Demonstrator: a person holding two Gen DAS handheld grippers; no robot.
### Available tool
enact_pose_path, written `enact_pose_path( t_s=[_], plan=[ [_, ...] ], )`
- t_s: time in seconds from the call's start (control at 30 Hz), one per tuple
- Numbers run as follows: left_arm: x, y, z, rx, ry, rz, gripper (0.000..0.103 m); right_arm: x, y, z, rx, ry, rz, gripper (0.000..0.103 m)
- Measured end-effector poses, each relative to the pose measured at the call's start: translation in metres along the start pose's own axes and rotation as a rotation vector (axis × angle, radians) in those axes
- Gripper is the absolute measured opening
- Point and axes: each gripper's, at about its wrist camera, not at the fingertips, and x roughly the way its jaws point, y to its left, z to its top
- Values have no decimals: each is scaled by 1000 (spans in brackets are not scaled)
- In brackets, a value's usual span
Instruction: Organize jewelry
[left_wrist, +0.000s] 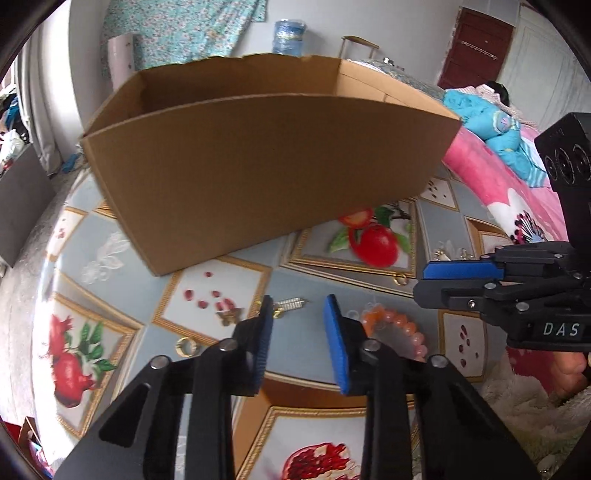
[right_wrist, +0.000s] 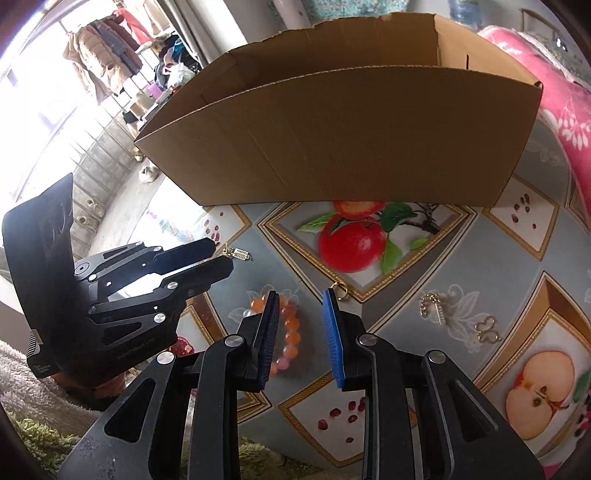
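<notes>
An open cardboard box (left_wrist: 258, 170) (right_wrist: 351, 140) stands on the fruit-patterned tablecloth (left_wrist: 295, 332). An orange-pink bead bracelet (left_wrist: 399, 325) (right_wrist: 290, 332) lies near the front. My left gripper (left_wrist: 298, 306) is open and empty above the cloth, just left of the bracelet. My right gripper (right_wrist: 301, 299) is open and empty, with the bracelet under its left finger. Gold pieces lie around: a ring (left_wrist: 185, 346), a butterfly charm (left_wrist: 231, 315), a clasp piece (left_wrist: 291, 304) (right_wrist: 238, 254), a small ring (left_wrist: 400, 278) (right_wrist: 340, 290), and earrings (right_wrist: 436, 304) (right_wrist: 487, 328).
A pink blanket (left_wrist: 491, 177) and blue clothing (left_wrist: 495, 125) lie on a bed to the right. A fluffy rug (right_wrist: 37, 424) lies at the table's near edge. Hanging coats (right_wrist: 99, 55) and a window are at the far left.
</notes>
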Motion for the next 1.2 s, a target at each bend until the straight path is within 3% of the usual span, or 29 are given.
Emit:
enact_pose_path(
  t_s=[0.2,0.4,0.73,1.2],
  plan=[
    [18,-2,0,-5,54,-16,23,-6,-16,-4,33,-1,5,25],
    [22,1,7,-13,51,-2,23,-9,-20,-8,51,-12,13,25],
    [26,-8,10,64,51,75,18,-16,-29,-10,72,-31,0,25],
    [25,-10,8,74,46,86,5,-29,-42,-21,88,-63,-141,25]
  ],
)
